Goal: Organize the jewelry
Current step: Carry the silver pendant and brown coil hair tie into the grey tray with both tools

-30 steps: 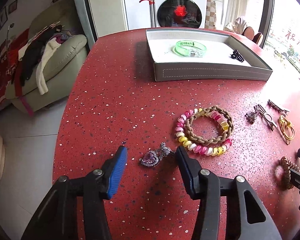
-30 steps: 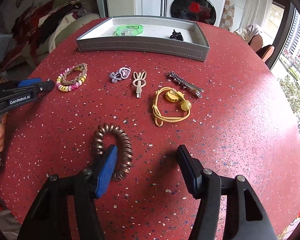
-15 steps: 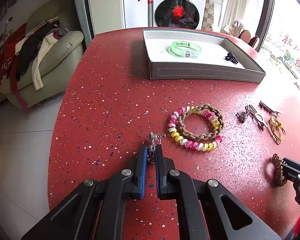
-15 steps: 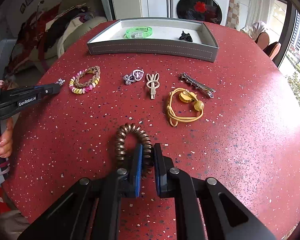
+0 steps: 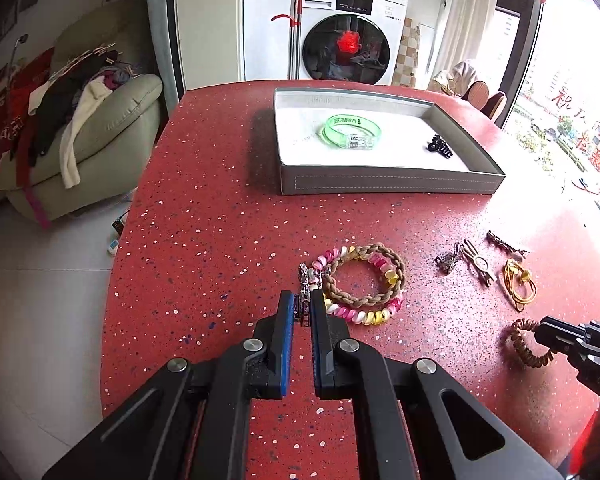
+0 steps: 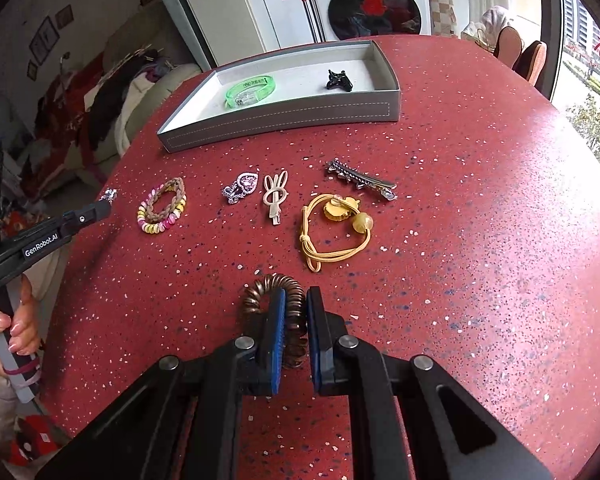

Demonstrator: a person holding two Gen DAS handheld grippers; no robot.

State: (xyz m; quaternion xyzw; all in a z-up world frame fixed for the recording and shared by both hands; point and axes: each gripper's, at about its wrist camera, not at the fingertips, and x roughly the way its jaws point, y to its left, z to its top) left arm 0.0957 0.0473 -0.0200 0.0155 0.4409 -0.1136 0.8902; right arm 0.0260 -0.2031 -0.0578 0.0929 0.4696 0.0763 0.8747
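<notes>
left tool [image 5: 303, 309] clamps a small, rigid brooch [image 5: 305, 280] by its edge; right tool [image 6: 296, 312] pinches a light, springy coil tie [image 6: 274, 300] through its loop.

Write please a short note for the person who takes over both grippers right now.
Left gripper: shut on the silver brooch.
Right gripper: shut on the brown spiral hair tie.
Done: green bracelet and black claw clip lie in the grey tray.
Left on the red table: two stacked bracelets, heart brooch, rabbit clip, studded clip, yellow hair tie.
</notes>
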